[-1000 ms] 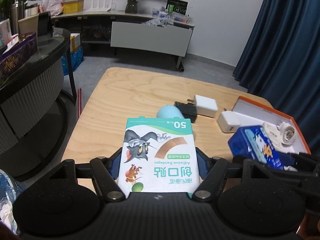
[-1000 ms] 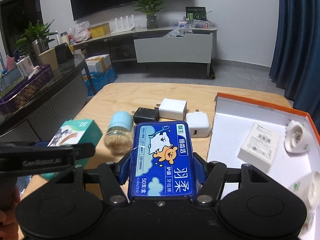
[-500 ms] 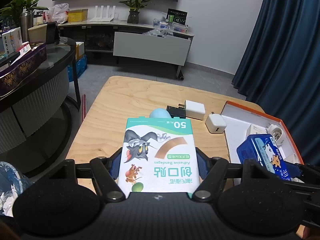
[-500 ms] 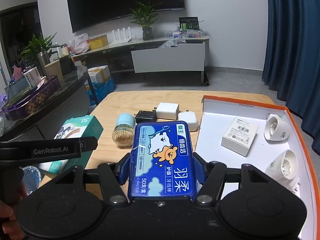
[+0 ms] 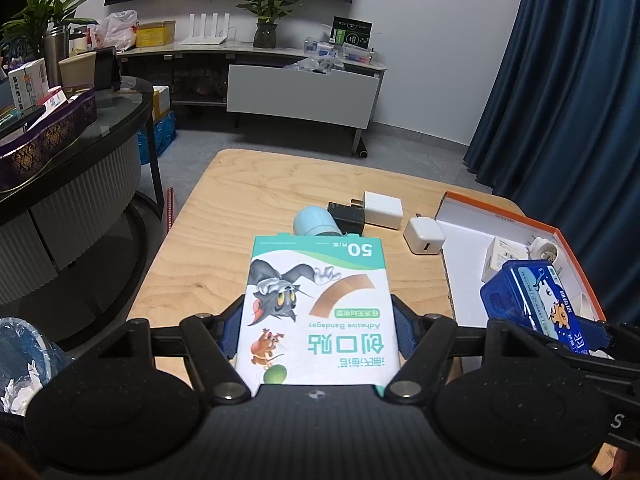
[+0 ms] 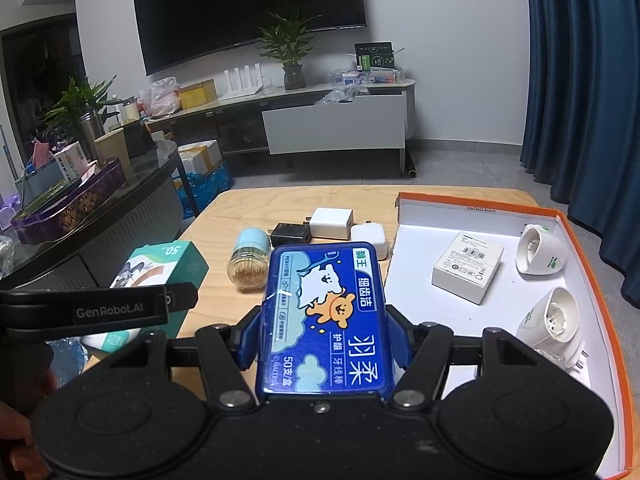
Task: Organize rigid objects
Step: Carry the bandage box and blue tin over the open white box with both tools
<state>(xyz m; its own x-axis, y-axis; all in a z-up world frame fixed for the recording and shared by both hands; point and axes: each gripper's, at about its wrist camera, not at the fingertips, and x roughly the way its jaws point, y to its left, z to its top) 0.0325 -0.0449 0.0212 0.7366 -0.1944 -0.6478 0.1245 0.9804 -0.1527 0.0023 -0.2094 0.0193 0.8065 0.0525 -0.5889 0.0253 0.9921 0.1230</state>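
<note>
My left gripper (image 5: 318, 320) is shut on a green and white bandage box (image 5: 316, 312), held above the near part of the wooden table (image 5: 256, 192). My right gripper (image 6: 324, 332) is shut on a blue floss-pick box (image 6: 324, 316), held above the table beside the orange-rimmed white tray (image 6: 592, 256). The blue box also shows in the left wrist view (image 5: 532, 304), and the bandage box in the right wrist view (image 6: 160, 272). On the table lie a toothpick jar with a blue lid (image 6: 250, 260), a black charger (image 6: 290, 234) and two white chargers (image 6: 332, 222) (image 6: 368, 238).
The tray holds a white carton (image 6: 468, 268) and two white plug-in lamps (image 6: 540, 250) (image 6: 550, 316). A dark round counter (image 5: 60, 160) stands to the left. A TV cabinet (image 6: 336, 120) is at the back wall. Blue curtains (image 5: 560, 80) hang at the right.
Both grippers have pulled back and risen, each with its box in it. More of the table and tray shows now. The table objects have not moved.
</note>
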